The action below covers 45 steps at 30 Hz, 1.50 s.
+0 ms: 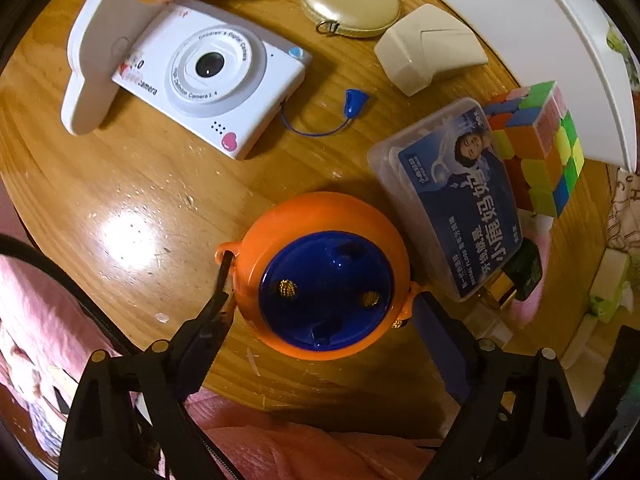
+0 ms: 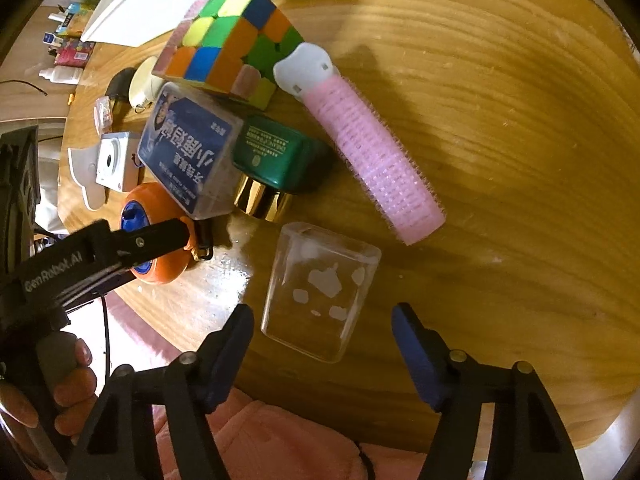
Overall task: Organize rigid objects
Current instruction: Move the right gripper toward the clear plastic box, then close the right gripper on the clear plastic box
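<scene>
My left gripper (image 1: 320,304) is shut on an orange ball-shaped toy (image 1: 320,240) with a blue disc face, its fingers pressing both sides, near the table's front edge. The toy also shows in the right wrist view (image 2: 160,204) with the left gripper around it. My right gripper (image 2: 322,332) is open and empty, its fingers to either side of the near end of a clear plastic box (image 2: 320,292). A blue-labelled clear case (image 1: 448,196) lies beside a colour cube (image 1: 536,140); both show in the right wrist view, the case (image 2: 192,152) and the cube (image 2: 228,44).
A white toy camera (image 1: 208,76) with a blue strap, a white phone stand (image 1: 92,52), a gold round case (image 1: 348,0) and a cream block (image 1: 428,44) lie on the round wooden table (image 1: 140,200). A pink hair roller (image 2: 372,152) and a green jar (image 2: 276,156) lie near the cube.
</scene>
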Motion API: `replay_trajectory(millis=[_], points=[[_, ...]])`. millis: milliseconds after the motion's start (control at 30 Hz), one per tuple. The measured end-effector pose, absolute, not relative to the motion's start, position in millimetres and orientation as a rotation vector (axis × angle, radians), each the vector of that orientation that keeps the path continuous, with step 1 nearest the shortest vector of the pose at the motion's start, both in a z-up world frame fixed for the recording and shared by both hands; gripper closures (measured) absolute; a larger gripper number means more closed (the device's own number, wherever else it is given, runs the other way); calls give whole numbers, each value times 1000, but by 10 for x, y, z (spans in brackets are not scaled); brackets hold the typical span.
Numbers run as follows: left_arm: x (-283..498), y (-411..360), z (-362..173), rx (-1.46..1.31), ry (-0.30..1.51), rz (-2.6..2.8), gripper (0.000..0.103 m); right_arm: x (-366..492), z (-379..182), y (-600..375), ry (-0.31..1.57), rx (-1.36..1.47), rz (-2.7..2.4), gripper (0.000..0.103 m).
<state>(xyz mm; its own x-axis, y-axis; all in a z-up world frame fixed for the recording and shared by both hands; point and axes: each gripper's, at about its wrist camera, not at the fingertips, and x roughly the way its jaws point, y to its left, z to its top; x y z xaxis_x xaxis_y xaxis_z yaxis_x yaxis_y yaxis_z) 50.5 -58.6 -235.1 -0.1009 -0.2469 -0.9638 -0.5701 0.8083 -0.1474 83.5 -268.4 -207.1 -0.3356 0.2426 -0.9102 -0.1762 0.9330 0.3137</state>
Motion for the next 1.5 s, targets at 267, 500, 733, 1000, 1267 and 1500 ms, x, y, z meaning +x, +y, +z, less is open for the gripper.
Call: replay_trajectory(millis=[267, 500, 733, 1000, 1267, 1500], points=[[509, -533, -2438, -671, 1682, 311, 15, 820, -2316, -2640, 1902, 83, 446, 47], [474, -503, -2383, -682, 1670, 302, 17, 739, -2383, -2473, 1893, 86, 442, 48], [457, -508, -2355, -669, 1659, 284, 17, 632, -2359, -2461, 1903, 106, 442, 49], [393, -507, -2350, -664, 1665, 277, 17, 501, -2310, -2396, 1868, 103, 448, 49], [211, -402, -2294, -645, 1656, 279, 18, 349, -2176, -2149, 1814, 98, 471, 50], [110, -341, -2148, -621, 1625, 283, 18, 324, -2043, -2016, 1748, 96, 502, 51]])
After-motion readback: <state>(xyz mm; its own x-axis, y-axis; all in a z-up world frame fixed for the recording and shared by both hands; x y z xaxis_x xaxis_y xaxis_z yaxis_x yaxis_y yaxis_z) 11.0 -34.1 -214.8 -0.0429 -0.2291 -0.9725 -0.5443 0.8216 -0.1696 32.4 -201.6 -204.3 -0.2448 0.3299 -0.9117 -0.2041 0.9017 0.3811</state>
